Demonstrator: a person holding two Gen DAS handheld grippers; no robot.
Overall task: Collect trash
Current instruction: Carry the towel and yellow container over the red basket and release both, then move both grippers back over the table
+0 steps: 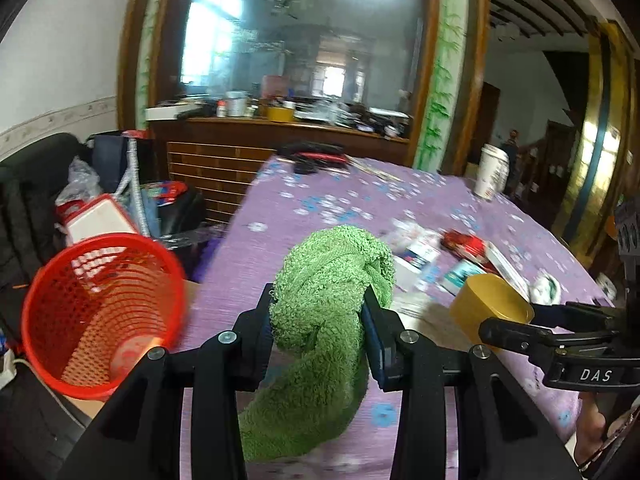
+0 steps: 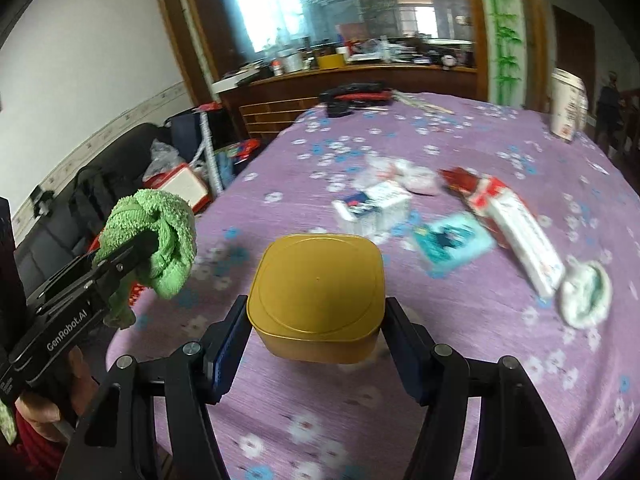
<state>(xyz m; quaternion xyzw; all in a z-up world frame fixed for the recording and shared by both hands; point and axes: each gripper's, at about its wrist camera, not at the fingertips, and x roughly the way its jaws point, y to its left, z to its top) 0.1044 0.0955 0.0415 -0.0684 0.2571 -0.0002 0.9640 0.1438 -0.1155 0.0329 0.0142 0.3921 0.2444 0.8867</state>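
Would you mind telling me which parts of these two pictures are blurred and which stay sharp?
Left wrist view: the green towel in the left gripper is sharp, while the red basket and table litter smear with motion. Right wrist view: the gold tin in the right gripper is crisp; the tablecloth flowers blur.

Green towel (image 1: 328,304), gold tin (image 2: 316,292), red basket (image 1: 100,312), purple floral tablecloth (image 2: 460,380).
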